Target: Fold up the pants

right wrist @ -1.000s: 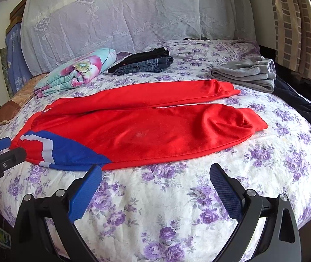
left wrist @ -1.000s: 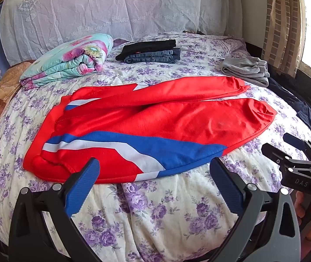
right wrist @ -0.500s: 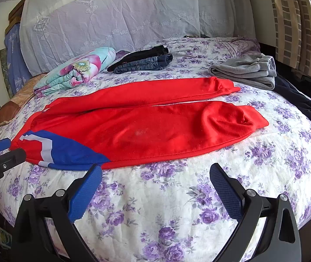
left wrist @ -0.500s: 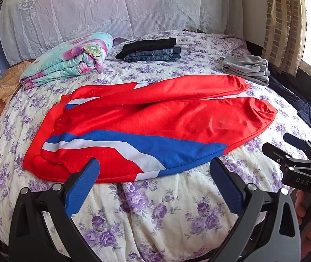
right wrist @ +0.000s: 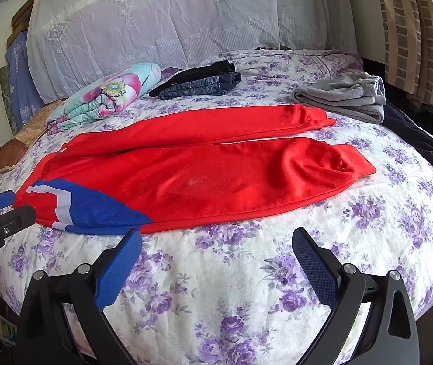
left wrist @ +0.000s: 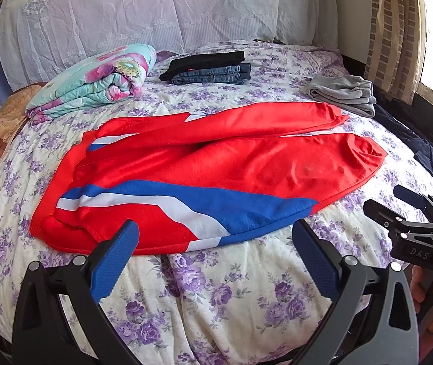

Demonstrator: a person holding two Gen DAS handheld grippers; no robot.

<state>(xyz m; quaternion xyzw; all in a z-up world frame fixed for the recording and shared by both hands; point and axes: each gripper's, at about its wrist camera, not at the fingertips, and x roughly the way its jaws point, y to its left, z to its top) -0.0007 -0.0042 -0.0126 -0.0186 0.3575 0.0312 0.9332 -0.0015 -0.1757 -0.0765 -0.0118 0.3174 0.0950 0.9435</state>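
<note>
- The red pants (left wrist: 216, 164) lie flat across the middle of the bed (left wrist: 216, 289), waist to the left, 2 legs running right, slightly apart.
- Left gripper (left wrist: 215, 243): fingers spread wide, holding nothing, just short of the pants' blue-and-white waist panel.
- Right gripper (right wrist: 216, 249): also spread wide and empty, near the front hem of the near leg.
- Behind the pants: a floral quilt (left wrist: 95, 82), folded jeans (left wrist: 210, 70), grey pants (left wrist: 344, 94).
</note>
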